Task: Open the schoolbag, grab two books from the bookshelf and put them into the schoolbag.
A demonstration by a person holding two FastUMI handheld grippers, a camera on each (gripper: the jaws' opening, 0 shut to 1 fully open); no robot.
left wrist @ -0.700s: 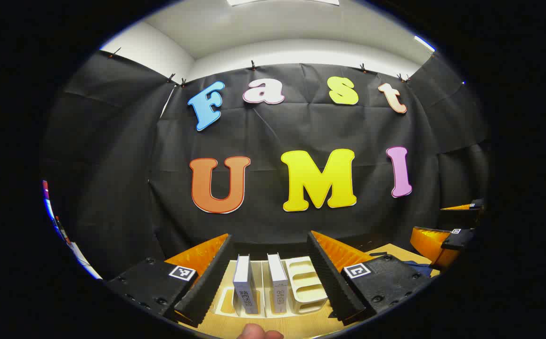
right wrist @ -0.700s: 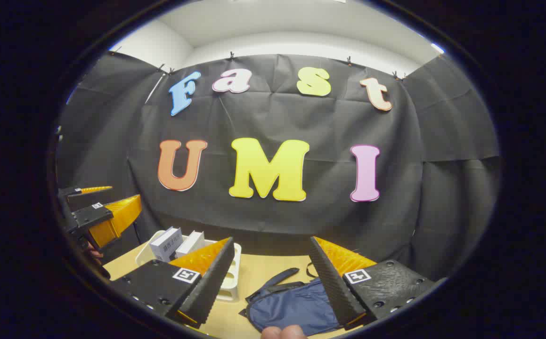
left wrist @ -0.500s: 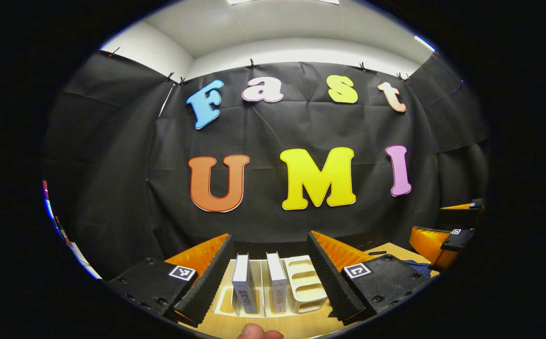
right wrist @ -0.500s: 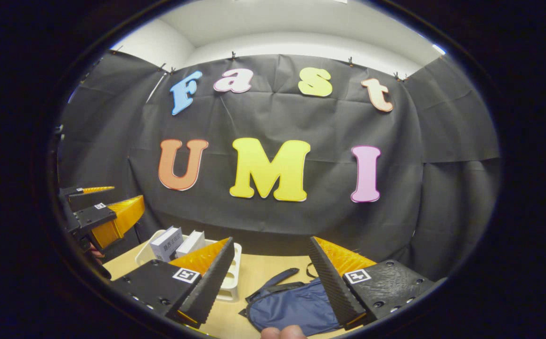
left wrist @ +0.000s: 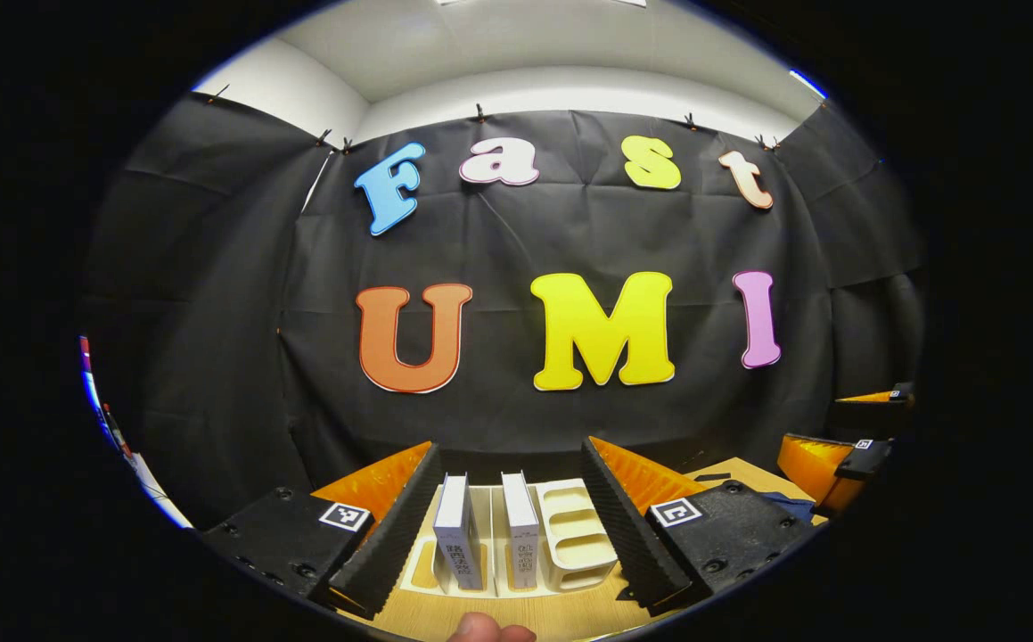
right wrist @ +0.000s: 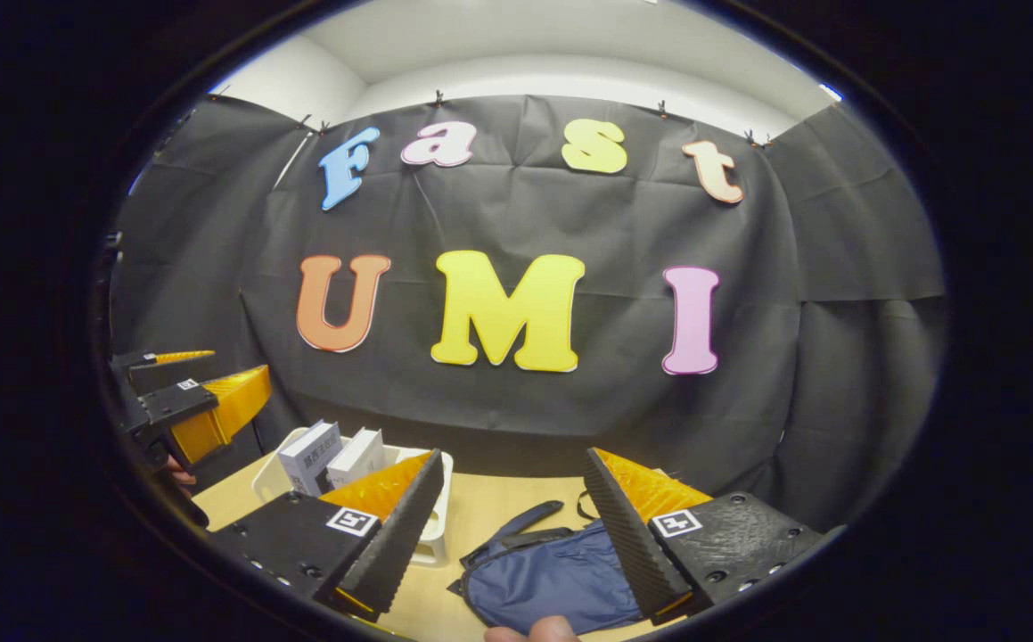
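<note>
A dark navy blue is shown by the schoolbag (right wrist: 552, 580), its straps and trim being darker, near black. The two books (left wrist: 458, 535) (left wrist: 520, 533) are seen as white, with dark lettering printed on their spines. A pale cream is worn by the bookshelf (left wrist: 574, 535), which is pierced with a pattern of rounded slots. The worktop (right wrist: 498, 508) is seen in a light wood tone with a faint grain. The booth wall (left wrist: 213, 312) is covered in creased black cloth, above which a plain white wall and ceiling (left wrist: 525, 45) are seen. A small black-and-white square marker (right wrist: 352, 521) is borne by the claw body.
</note>
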